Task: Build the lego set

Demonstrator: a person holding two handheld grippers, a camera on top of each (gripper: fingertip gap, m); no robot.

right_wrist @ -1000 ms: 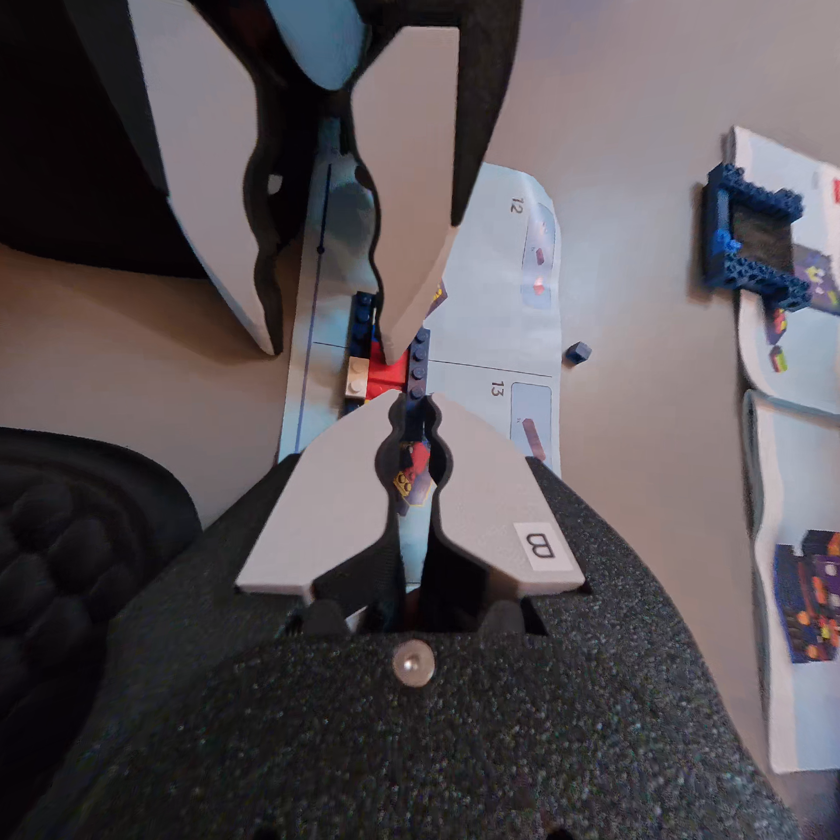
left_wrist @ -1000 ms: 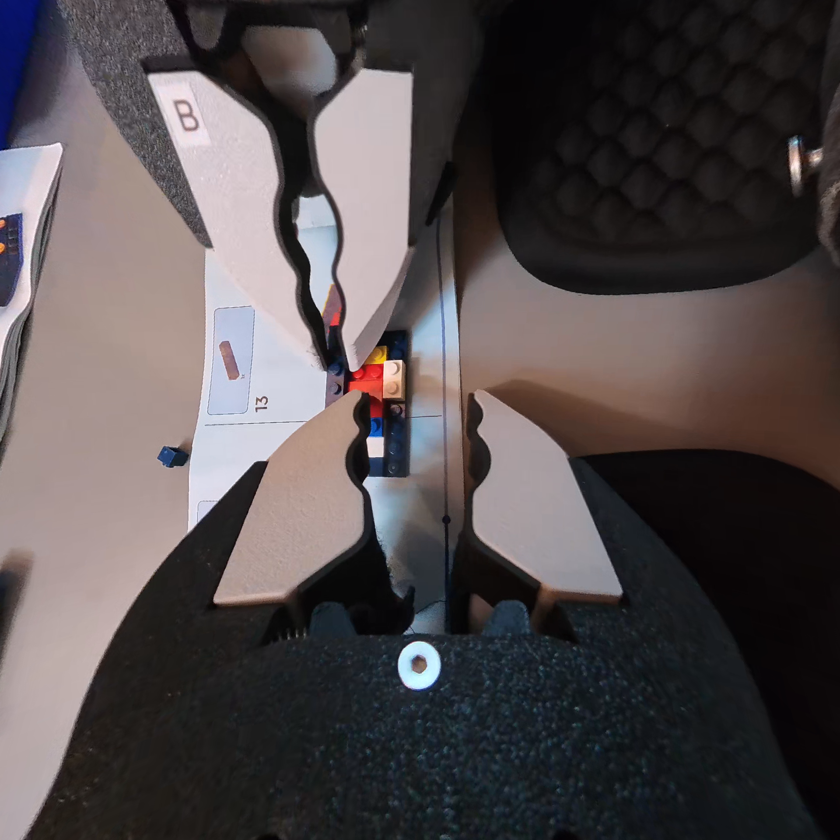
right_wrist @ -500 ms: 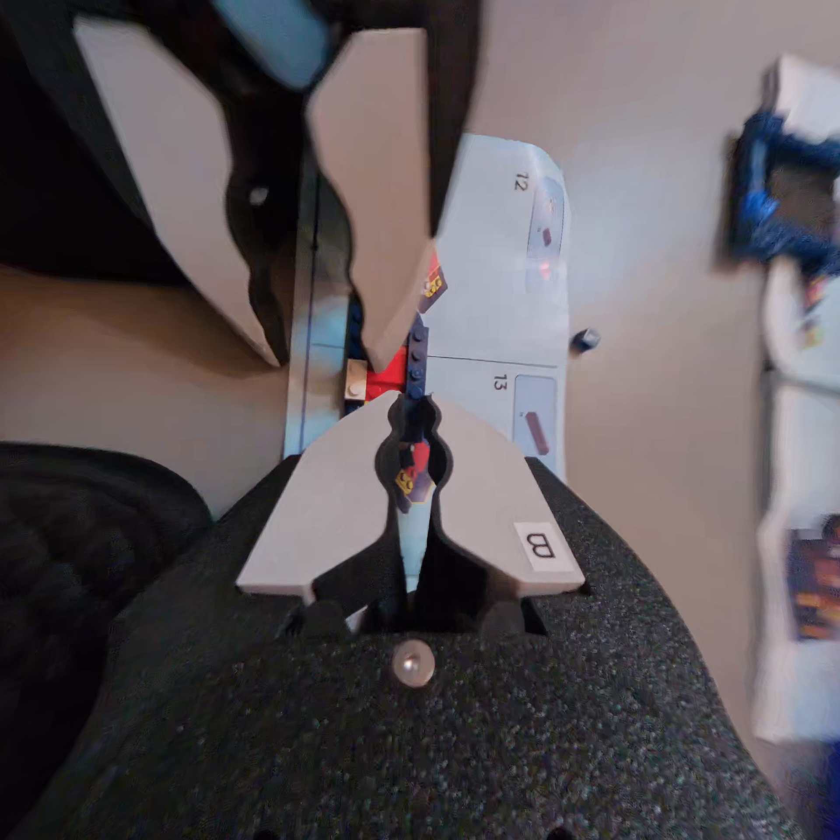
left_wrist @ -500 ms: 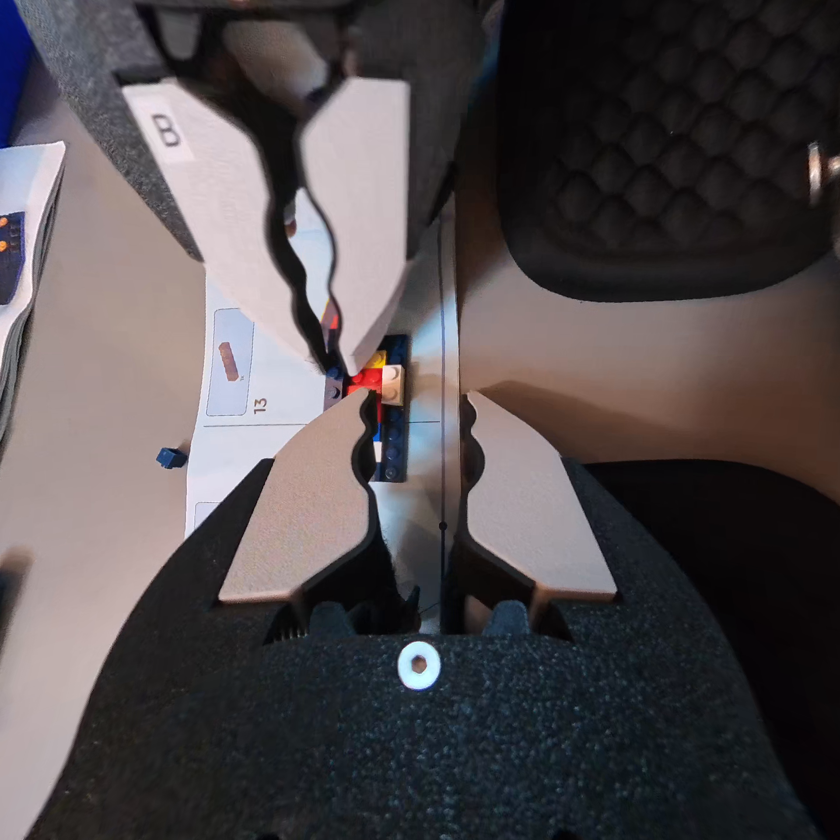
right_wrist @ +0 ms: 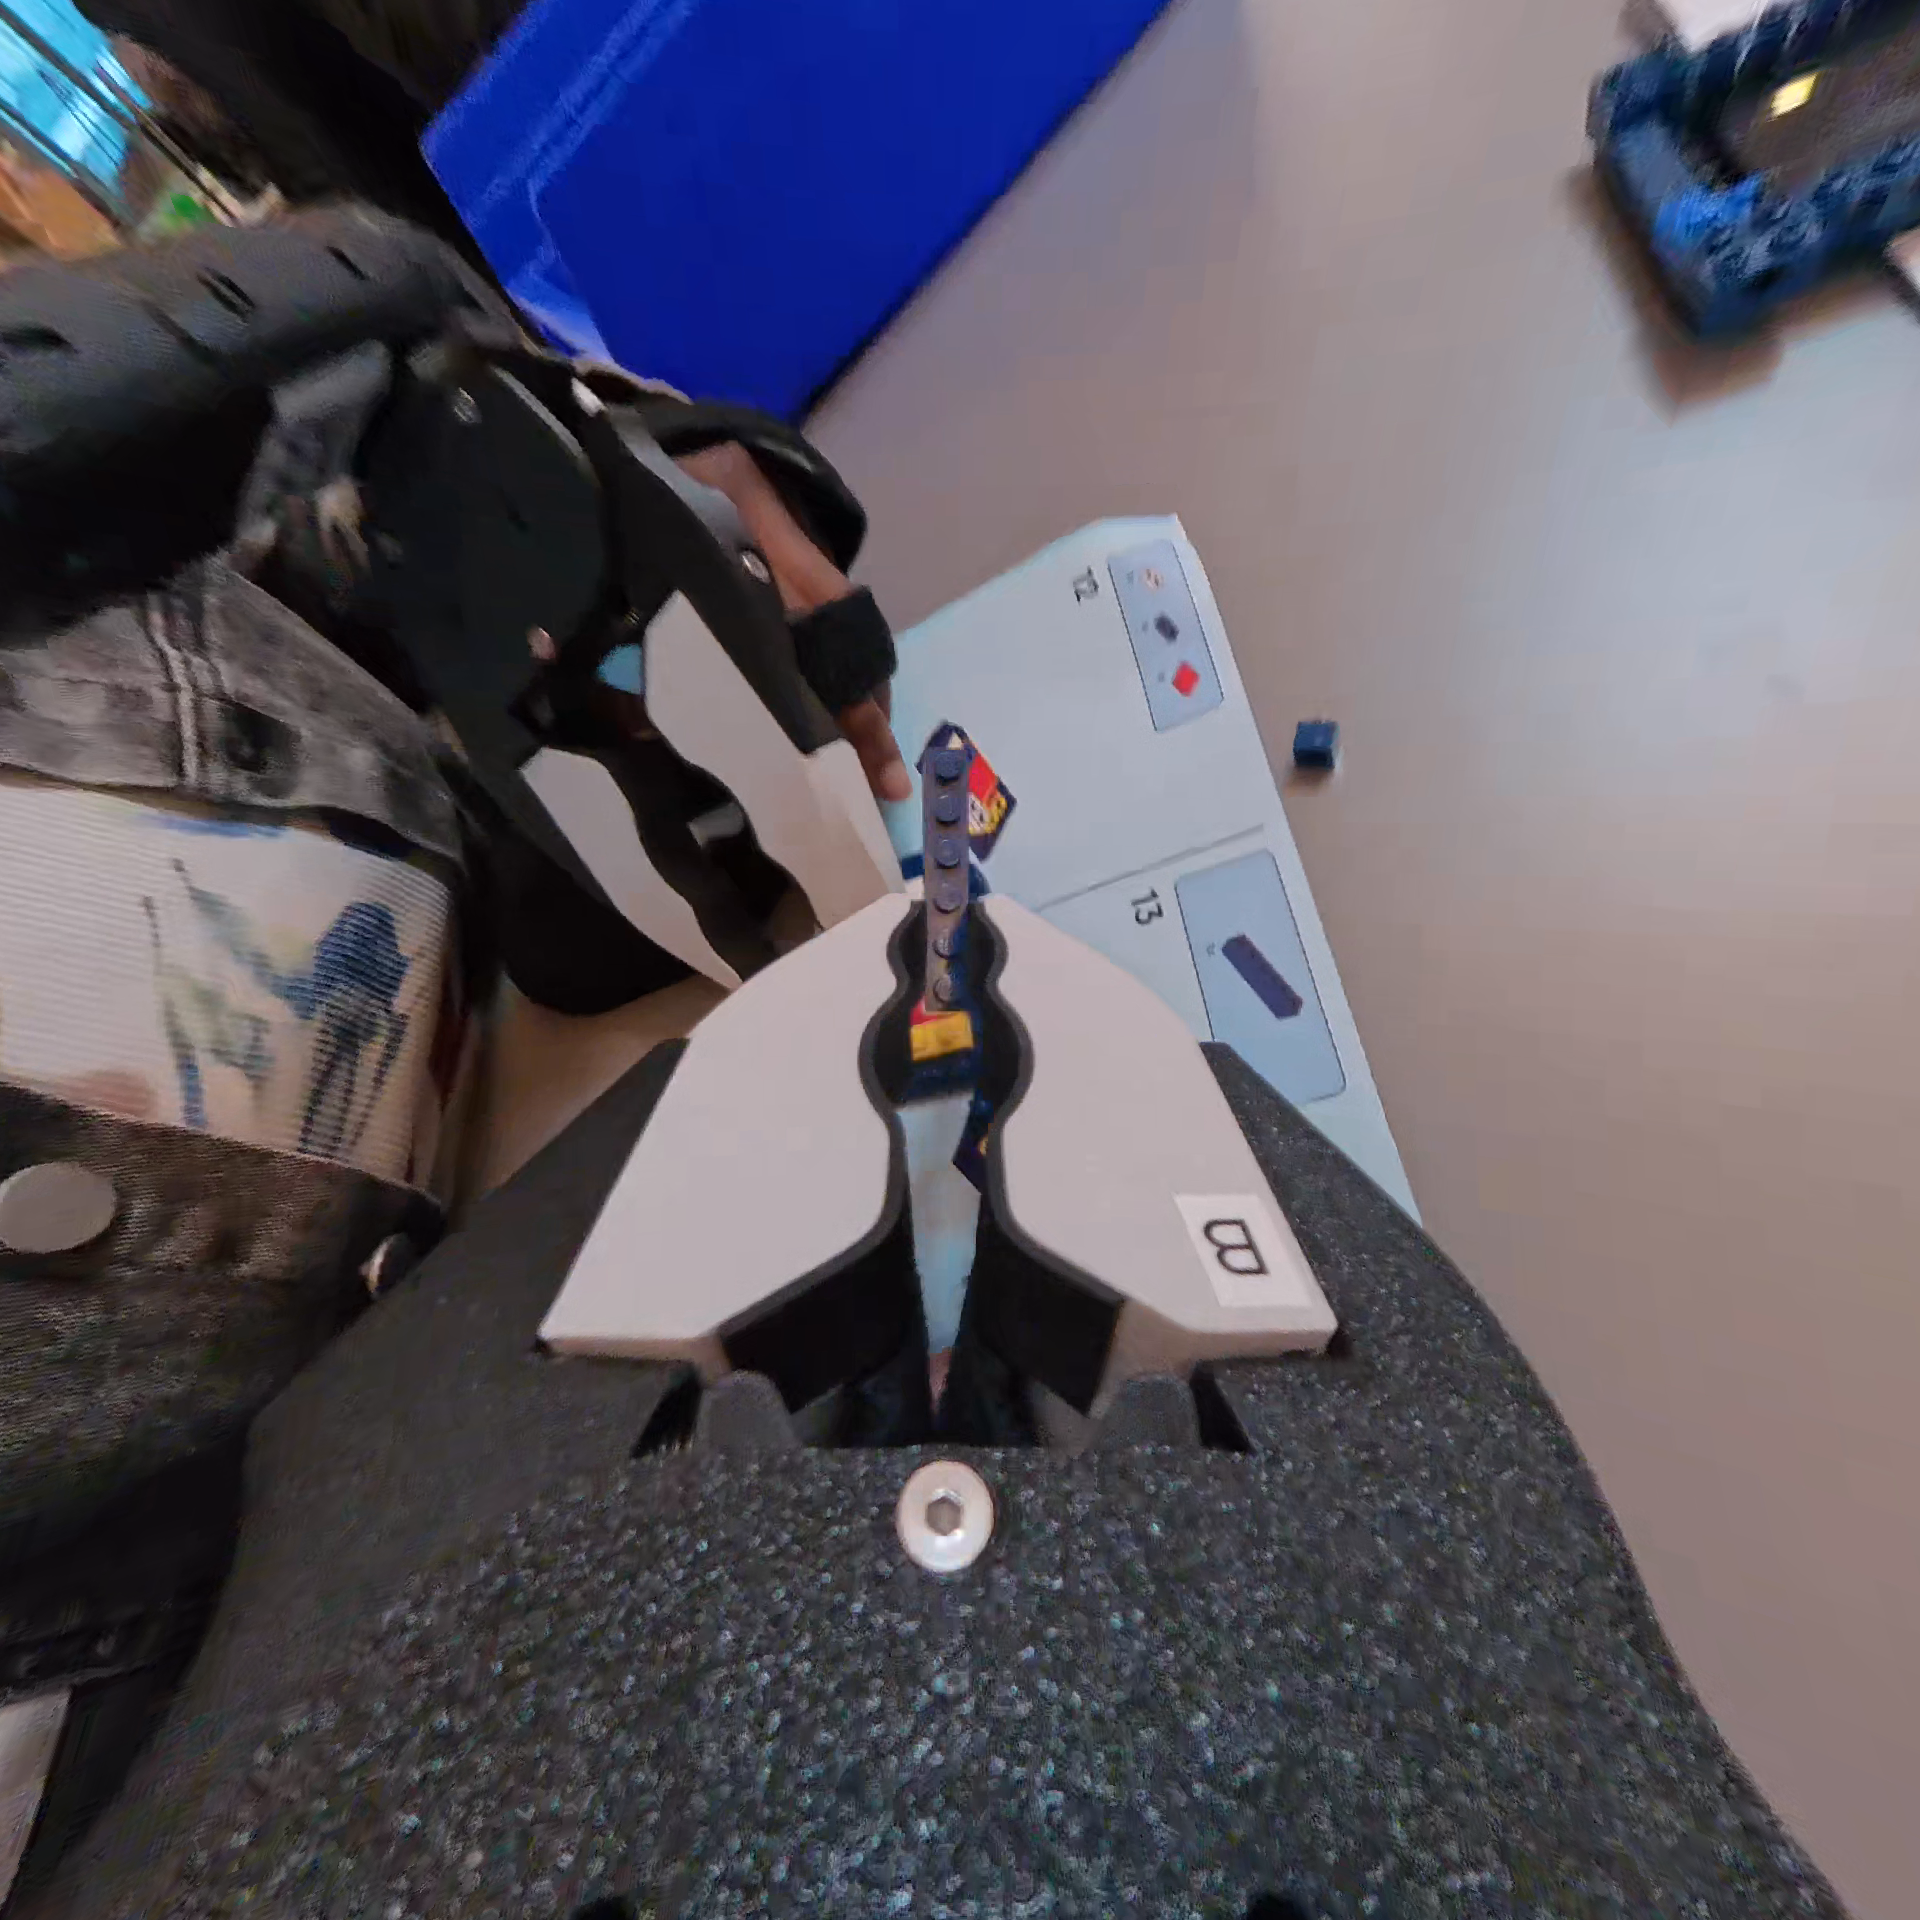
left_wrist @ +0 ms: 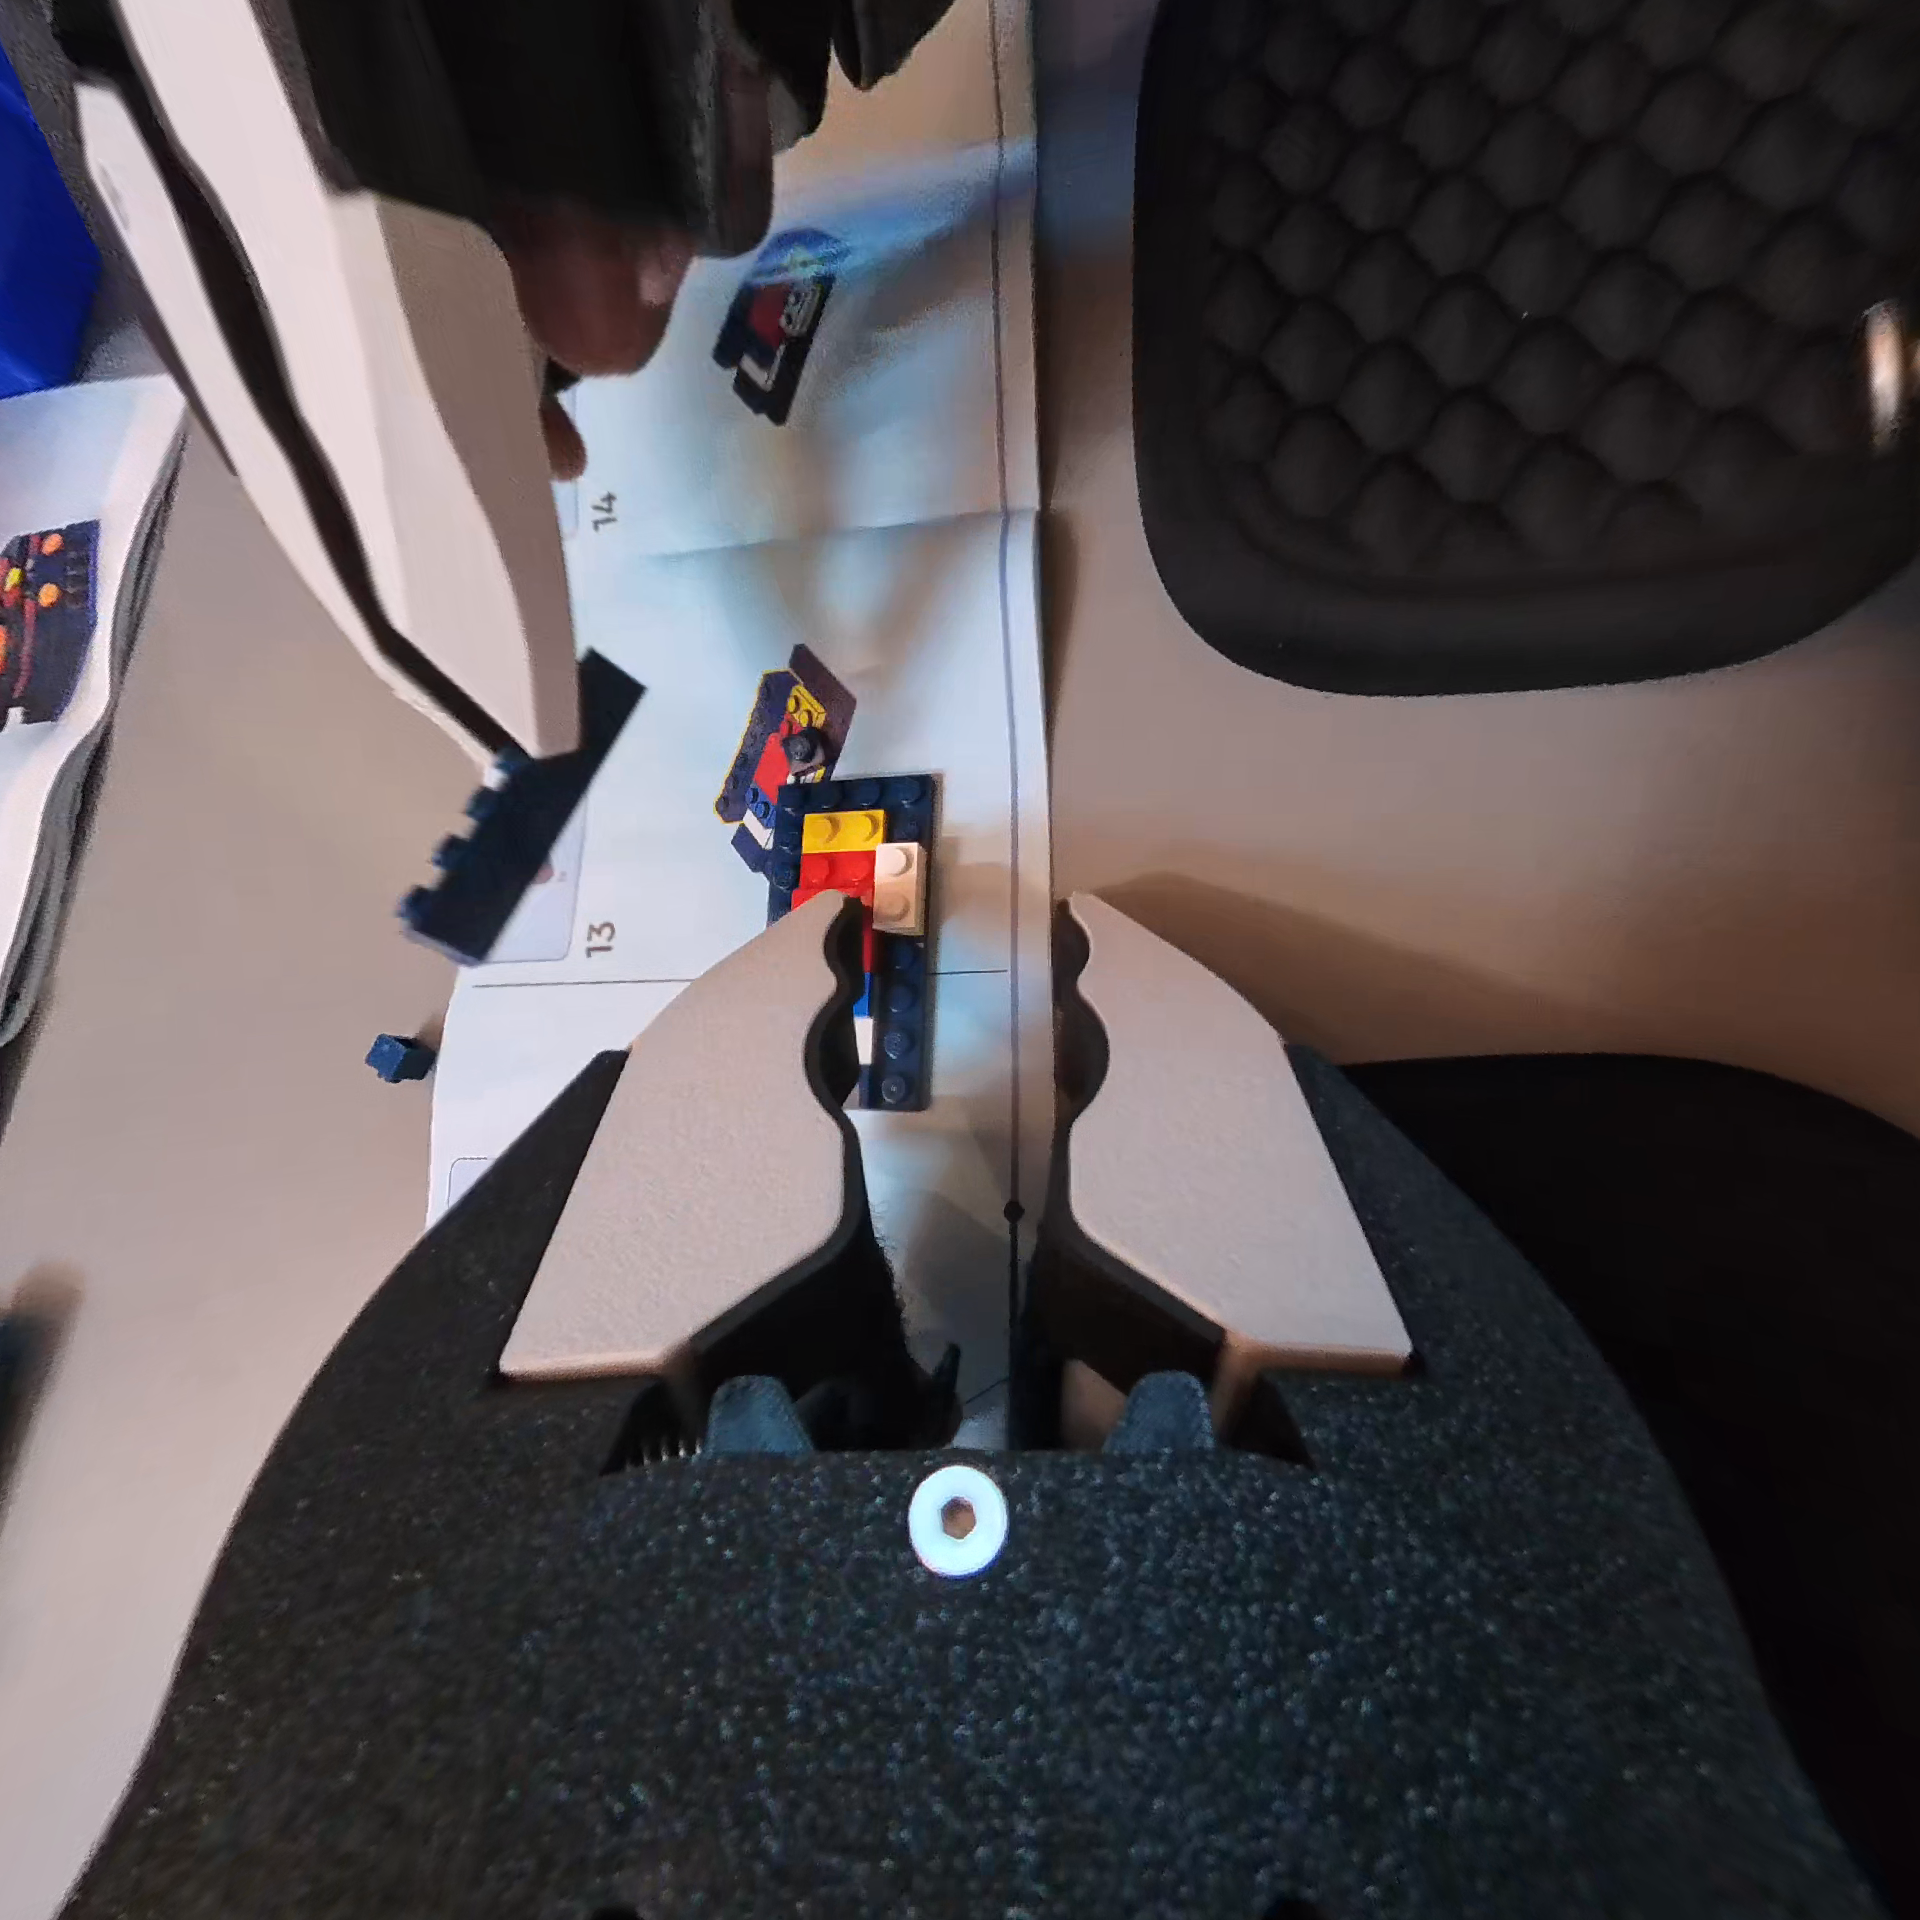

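A small brick assembly (left_wrist: 883, 997) lies on a pale instruction sheet (left_wrist: 831, 540): a dark blue plate bearing yellow, red and white bricks. My left gripper (left_wrist: 951, 906) is open over it. Its left fingertip (left_wrist: 810, 925) overlaps the red brick, and its right fingertip stands clear beside the plate. My right gripper (right_wrist: 945, 906) is shut on a long, thin dark blue studded plate (right_wrist: 948, 831), which sticks out past its tips. In the left wrist view the right gripper (left_wrist: 520, 732) holds this plate (left_wrist: 520, 821) in the air, up and left of the assembly.
A black quilted pad (left_wrist: 1507, 312) lies to the right of the sheet. A small loose dark blue brick (left_wrist: 400, 1058) sits left of the sheet. A booklet (left_wrist: 62, 623) lies at far left. A blue box (right_wrist: 779, 156) and a blue brick frame (right_wrist: 1745, 208) stand farther off. There is about 7 cm between the tips of the two grippers.
My right gripper has lifted up and away from the assembly, still shut on the dark blue plate. My left gripper narrowed slightly and stays at the assembly.
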